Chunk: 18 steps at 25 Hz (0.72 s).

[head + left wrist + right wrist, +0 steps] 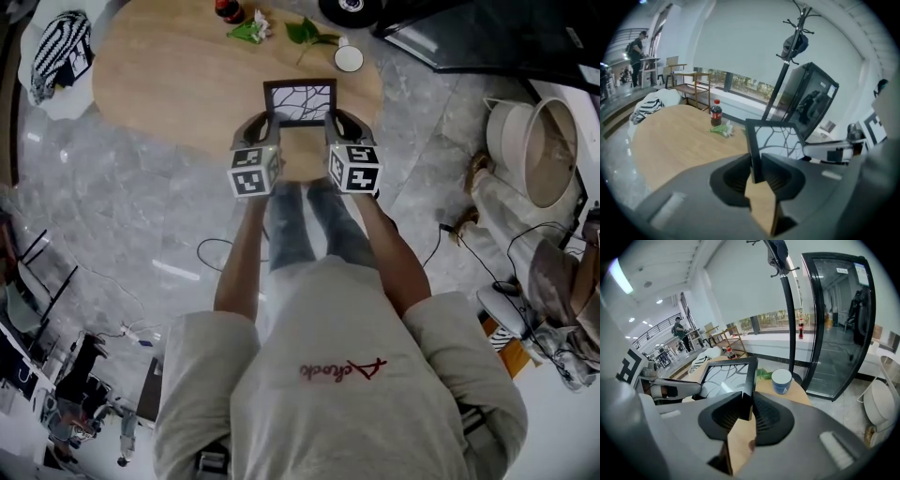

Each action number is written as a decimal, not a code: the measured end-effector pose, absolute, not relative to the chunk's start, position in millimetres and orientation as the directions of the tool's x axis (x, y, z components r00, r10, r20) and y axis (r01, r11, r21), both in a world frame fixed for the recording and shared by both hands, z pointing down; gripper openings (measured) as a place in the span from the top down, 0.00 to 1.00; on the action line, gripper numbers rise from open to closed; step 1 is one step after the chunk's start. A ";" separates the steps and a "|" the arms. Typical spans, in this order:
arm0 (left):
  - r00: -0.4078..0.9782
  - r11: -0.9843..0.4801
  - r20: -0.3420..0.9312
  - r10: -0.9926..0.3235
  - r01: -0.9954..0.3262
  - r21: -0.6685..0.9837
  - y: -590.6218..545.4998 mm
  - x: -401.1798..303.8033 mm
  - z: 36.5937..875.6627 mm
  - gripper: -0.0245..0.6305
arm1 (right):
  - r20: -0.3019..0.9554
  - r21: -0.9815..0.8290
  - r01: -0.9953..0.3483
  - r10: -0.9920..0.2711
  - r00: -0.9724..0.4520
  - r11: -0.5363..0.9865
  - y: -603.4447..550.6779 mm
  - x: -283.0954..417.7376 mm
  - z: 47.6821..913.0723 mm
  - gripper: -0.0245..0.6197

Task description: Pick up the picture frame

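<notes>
A black picture frame (300, 101) with a white branch drawing hangs above the oval wooden table (169, 75), held between both grippers. My left gripper (265, 122) is shut on the frame's left edge (754, 154). My right gripper (337, 120) is shut on the frame's right edge (748, 380). In each gripper view the dark frame bar runs straight down between the two jaws, clamped from both sides. The frame (726, 376) tilts away from me, its picture side up.
On the table's far side stand a cola bottle (716, 113), green leaves (309, 33) and a white cup (781, 381). A striped cloth (61, 47) lies on a chair at the left. A coat stand (787, 70) and a glass cabinet (839, 319) rise beyond. Cables cross the floor (211, 248).
</notes>
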<state>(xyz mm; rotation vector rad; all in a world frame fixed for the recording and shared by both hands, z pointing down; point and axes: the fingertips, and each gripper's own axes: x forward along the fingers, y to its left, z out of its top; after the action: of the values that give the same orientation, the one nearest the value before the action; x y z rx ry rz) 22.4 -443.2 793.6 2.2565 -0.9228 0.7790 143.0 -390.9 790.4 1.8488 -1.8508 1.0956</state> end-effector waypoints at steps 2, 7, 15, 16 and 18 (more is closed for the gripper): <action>0.595 -0.595 0.680 -0.428 -0.752 0.282 -441.1 25.3 777.3 0.85 | 0.674 -0.288 -0.951 -0.730 -0.117 -0.114 -390.0 146.5 772.6 0.84; 0.616 -0.603 0.641 -0.459 -0.745 0.285 -442.9 35.0 735.2 0.85 | 0.643 -0.269 -0.958 -0.759 -0.100 -0.101 -391.5 153.9 734.6 0.84; 0.621 -0.604 0.574 -0.533 -0.755 0.256 -449.2 44.7 676.7 0.85 | 0.571 -0.241 -0.968 -0.817 -0.083 -0.071 -399.7 167.8 672.2 0.84; 0.623 -0.606 0.566 -0.540 -0.754 0.252 -449.2 45.4 668.5 0.85 | 0.562 -0.236 -0.970 -0.823 -0.083 -0.064 -400.2 168.2 664.1 0.84; 0.626 -0.614 0.547 -0.556 -0.753 0.239 -449.2 46.9 649.5 0.85 | 0.545 -0.228 -0.972 -0.835 -0.081 -0.055 -400.8 168.6 647.9 0.84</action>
<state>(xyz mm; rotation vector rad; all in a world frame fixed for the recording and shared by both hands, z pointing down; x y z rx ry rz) 46.9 -449.2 649.5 2.4001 -1.0321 0.5915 168.6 -400.8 647.9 1.9496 -1.9781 0.8375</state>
